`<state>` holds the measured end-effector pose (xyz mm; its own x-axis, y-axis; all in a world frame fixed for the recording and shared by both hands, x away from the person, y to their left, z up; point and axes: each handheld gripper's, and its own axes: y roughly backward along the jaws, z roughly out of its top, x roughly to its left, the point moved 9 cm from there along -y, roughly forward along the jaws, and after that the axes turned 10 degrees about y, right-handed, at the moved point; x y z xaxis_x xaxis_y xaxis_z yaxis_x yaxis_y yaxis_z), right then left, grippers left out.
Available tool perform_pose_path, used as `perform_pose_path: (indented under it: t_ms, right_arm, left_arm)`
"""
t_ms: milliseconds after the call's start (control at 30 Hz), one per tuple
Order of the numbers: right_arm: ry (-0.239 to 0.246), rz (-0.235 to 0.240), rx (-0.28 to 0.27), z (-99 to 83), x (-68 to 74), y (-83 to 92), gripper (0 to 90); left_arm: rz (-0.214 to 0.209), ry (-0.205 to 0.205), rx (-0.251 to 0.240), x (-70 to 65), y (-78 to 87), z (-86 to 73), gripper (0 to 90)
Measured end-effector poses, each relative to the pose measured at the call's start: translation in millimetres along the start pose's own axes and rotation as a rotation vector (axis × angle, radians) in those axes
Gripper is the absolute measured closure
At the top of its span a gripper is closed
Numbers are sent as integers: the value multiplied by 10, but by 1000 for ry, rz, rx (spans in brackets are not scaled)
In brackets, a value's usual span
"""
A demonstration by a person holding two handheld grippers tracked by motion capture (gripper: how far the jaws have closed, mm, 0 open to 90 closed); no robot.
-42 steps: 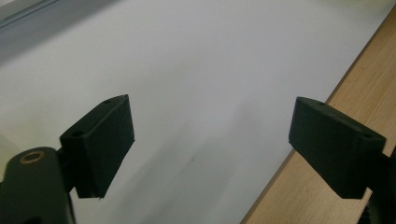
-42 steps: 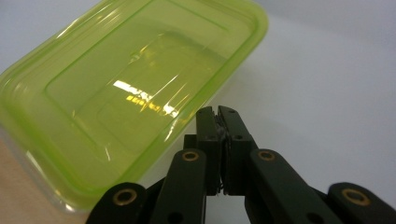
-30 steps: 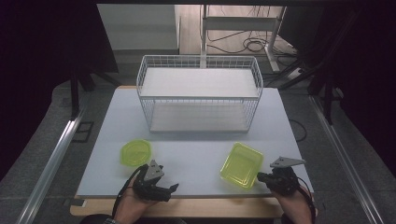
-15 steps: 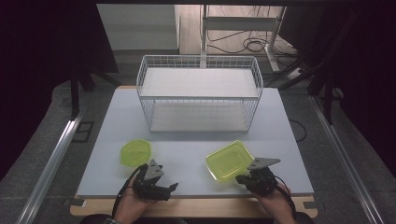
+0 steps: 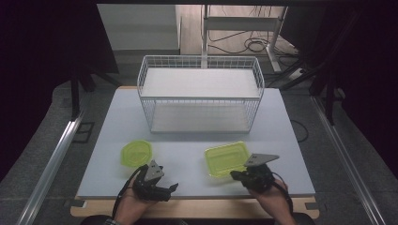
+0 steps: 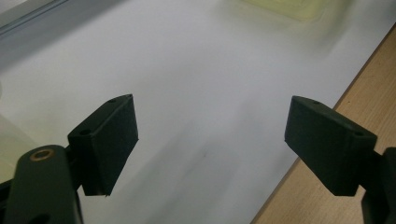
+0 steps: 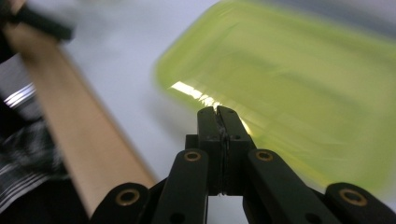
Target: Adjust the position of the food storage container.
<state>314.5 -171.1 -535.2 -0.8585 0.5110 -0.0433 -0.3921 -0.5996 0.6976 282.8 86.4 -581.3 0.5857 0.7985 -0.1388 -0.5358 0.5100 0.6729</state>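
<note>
Rectangular green lid (image 5: 227,158) lies flat on the tabletop (image 5: 187,140), its near edge pinched in the right hand-held gripper (image 5: 237,176). Left hand-held gripper (image 5: 171,187), jaws apart and empty, waits beside the hexagonal green container (image 5: 136,153). Keep the pinch firm and the lid low while sliding it.

A lab: white table (image 5: 291,140) ringed by dark curtains (image 5: 42,51), floor cables (image 5: 253,44), metal rails (image 5: 51,164).
</note>
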Motion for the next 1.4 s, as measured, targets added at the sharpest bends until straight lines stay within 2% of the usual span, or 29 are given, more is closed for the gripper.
perform_pose_path:
  t_ms: [67,167,200,233,267,333,400,667,767,800,833,867,900,1033,1200,1400]
  right_arm:
    - [-24,-52,-17,37,-205,100,887]
    - [-49,-139,4,18,-542,127,889]
    - [-49,-139,4,18,-542,127,889]
    - [-78,-192,23,-24,-781,90,889]
    - [-88,-211,34,-47,-867,64,889]
    - [-112,-231,53,-94,-993,3,888]
    - [-131,-224,70,-133,-1053,-63,887]
    - [-112,-208,78,-72,-969,-183,887]
    - [-104,-171,70,21,-846,-290,888]
    - [-104,-171,70,21,-846,-290,888]
    - [-90,-150,67,78,-767,-360,887]
    - [-90,-150,67,78,-767,-360,887]
    - [-83,-126,63,132,-684,-425,887]
    - [-58,-100,63,180,-585,-507,885]
    - [-64,-127,37,126,-614,-380,840]
    - [-58,-130,-37,105,-561,-159,621]
  left_arm:
    - [0,-2,0,-5,0,2,172]
    - [0,-3,-1,-8,-4,3,172]
    - [0,-3,-1,-8,-4,3,172]
    - [1,-5,1,3,-2,-2,172]
    - [2,-2,1,6,-1,-2,172]
    - [3,-3,2,8,-4,-6,172]
    - [5,-6,6,7,-9,-12,172]
    - [7,-12,8,5,-12,-15,172]
    - [8,-15,7,3,-2,-16,172]
    - [8,-15,7,3,-2,-16,172]
    - [9,-14,5,5,3,-15,172]
    - [9,-14,5,5,3,-15,172]
    - [8,-13,4,7,7,-16,172]
    - [7,-13,5,8,16,-22,171]
    - [-2,-8,-6,0,32,-27,161]
    - [-32,6,-29,-33,71,-34,93]
